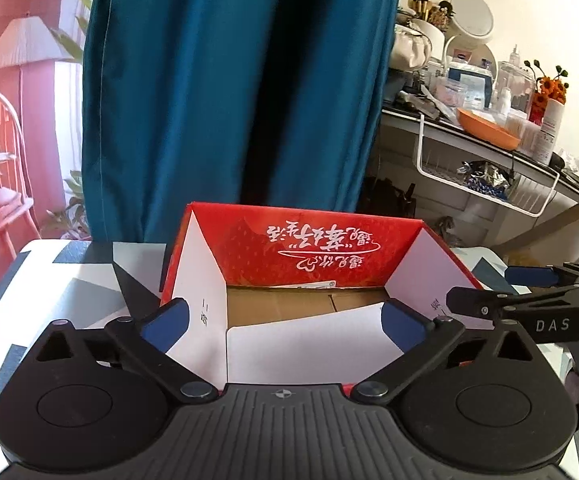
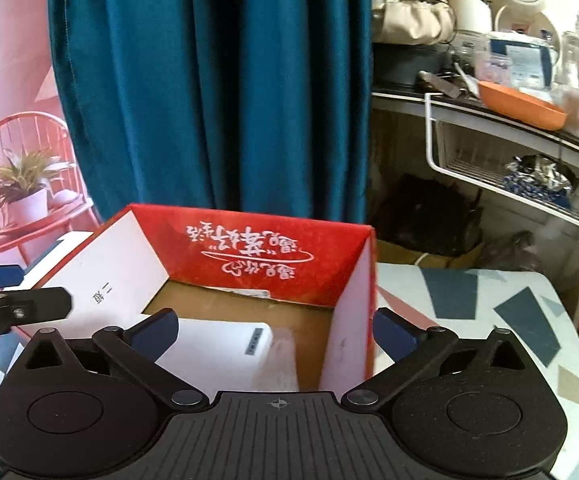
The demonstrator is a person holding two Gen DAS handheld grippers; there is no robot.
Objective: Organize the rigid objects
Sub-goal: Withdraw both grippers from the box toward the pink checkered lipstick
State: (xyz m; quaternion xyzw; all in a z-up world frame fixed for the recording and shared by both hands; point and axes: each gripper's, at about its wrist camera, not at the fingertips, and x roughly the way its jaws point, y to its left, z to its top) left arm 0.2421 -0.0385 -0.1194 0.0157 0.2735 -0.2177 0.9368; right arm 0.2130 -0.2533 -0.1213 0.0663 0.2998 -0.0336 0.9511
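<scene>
- While both claws hover released, the left gripper [image 1: 285,322] and right gripper [image 2: 275,330] face the red open-topped cardboard box [image 2: 273,256] on the patterned table [image 2: 489,304].
- Inside lies a flat white rectangular box [image 2: 225,346] on the brown floor.

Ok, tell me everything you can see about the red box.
The red box is open-topped cardboard, red outside, with white script printed upside down on the inner face of its raised far flap. The side flaps are white inside and stand open; the floor is plain brown board. It sits upright on the patterned table, in front of a blue curtain. A white flat item lies inside. Both grippers hang open at its near edge, seemingly without touching.
</scene>
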